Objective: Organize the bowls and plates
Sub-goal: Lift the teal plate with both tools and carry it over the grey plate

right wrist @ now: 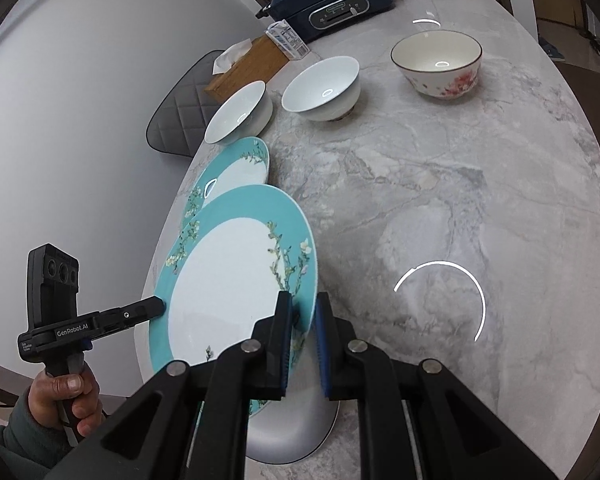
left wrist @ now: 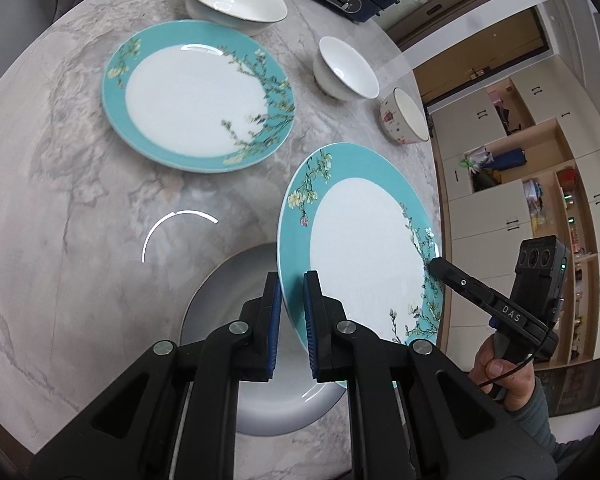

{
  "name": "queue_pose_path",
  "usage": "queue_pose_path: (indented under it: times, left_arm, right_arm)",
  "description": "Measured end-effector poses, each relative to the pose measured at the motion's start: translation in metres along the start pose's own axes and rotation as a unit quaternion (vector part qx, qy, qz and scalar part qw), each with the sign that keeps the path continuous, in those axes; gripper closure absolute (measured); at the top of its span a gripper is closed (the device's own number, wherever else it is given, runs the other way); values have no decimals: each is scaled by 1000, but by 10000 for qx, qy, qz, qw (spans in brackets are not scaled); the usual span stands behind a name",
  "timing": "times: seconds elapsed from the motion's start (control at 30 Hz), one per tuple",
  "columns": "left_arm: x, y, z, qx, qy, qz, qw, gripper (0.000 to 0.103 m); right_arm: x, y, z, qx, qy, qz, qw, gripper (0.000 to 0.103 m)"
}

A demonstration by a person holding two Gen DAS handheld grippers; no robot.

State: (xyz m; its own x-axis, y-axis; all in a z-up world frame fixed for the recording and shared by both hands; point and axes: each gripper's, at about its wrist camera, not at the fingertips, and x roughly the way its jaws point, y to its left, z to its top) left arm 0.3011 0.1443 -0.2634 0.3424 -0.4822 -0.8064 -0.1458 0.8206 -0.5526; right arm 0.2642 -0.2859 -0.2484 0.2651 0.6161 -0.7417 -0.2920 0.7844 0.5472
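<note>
A teal-rimmed floral plate is held tilted above a plain white plate. My left gripper is shut on its near rim. My right gripper is shut on the opposite rim of the same plate; its finger shows in the left wrist view. A second teal plate lies flat on the marble table, also in the right wrist view. Two white bowls and a flowered bowl stand behind.
A dark blue appliance, a small carton and a wooden tissue box stand at the table's far end. A grey chair is beside the table. The table edge runs close to the flowered bowl.
</note>
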Motion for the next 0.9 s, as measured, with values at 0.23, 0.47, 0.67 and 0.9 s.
queue_pose_path:
  times: [0.23,0.47,0.67,0.9]
  left_arm:
    - [9,30,-30,-1,236,78,9997,94]
    - [23,48,-49,144,461,201,9986,93]
    - [30,55,-57,231,586,250,9977,93]
    - [35,63,-60,253,676,308,9969,93]
  right_arm:
    - [14,4,-37,129,156,-153,9997,90]
    - [30,1,-65,248,304,-337,9987,89]
    - [35,1,-79,303,353,-449,9979,89]
    - [42,2,-87,301,413,-545,9972,89]
